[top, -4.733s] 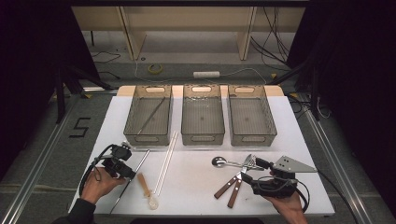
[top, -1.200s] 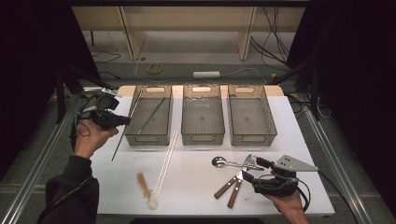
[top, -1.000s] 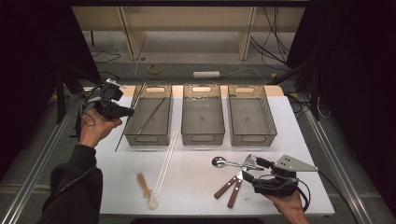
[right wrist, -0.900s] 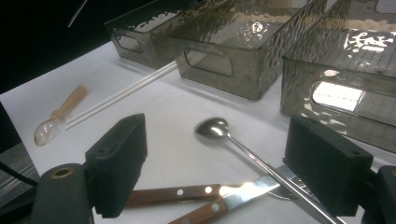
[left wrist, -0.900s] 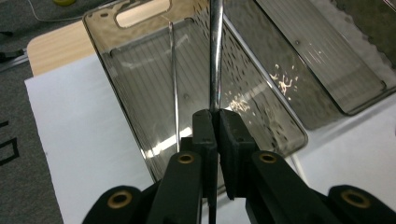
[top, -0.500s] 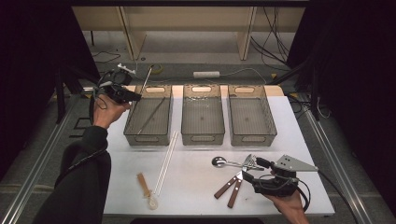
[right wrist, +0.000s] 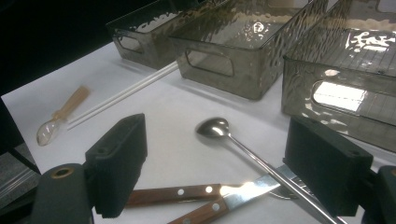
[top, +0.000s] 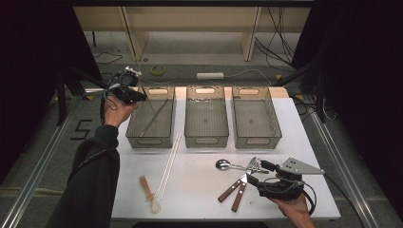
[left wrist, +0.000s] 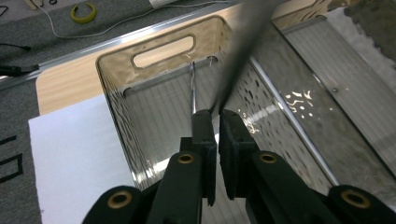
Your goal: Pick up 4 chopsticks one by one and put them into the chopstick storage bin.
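The left gripper [top: 132, 95] hovers over the far left corner of the left bin [top: 138, 130], its jaws pinched on a thin metal rod [left wrist: 243, 51] that slants up out from between them; another rod [top: 153, 118] lies inside that bin. The right gripper [top: 259, 173] rests on the desk [top: 199, 190] with jaws spread wide, empty, and a spoon [right wrist: 219, 128] lies between them over two wooden-handled knives [right wrist: 187, 193].
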{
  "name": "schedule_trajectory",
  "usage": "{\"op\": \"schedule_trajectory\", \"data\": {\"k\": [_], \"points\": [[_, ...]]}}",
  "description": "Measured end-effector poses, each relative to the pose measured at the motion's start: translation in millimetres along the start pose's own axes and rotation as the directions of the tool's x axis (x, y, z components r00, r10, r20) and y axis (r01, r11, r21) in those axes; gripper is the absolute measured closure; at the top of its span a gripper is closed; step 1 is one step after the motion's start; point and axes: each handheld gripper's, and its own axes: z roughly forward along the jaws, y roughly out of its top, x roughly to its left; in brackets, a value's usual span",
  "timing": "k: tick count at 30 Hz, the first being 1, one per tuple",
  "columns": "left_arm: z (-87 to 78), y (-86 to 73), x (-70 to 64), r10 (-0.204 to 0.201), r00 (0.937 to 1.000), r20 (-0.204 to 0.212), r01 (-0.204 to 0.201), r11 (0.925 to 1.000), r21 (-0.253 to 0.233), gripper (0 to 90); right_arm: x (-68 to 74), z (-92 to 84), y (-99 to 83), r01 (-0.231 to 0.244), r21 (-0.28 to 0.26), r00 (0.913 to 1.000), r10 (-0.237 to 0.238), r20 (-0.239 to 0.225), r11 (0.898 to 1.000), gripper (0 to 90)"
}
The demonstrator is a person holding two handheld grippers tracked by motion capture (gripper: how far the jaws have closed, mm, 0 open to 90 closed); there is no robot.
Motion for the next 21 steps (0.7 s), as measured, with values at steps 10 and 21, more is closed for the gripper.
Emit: {"op": "schedule_trajectory", "data": {"k": [10, 21], "points": [[-2.3, -12.9, 4.5, -0.028, 0.9994, 0.018, 0.028, 0.9996, 0.004, 89.2, 0.4, 0.3, -0.3, 0.001, 0.004, 1.0, -0.001, -0.001, 1.0, 21.9], [-18.2, -14.1, -0.8, -0.045, 0.9961, 0.076, 0.043, 0.9985, 0.035, 55.5, 0.6, 2.0, -0.3, 0.0, 0.01, 1.0, 0.0, -0.002, 1.0, 21.8]]}}
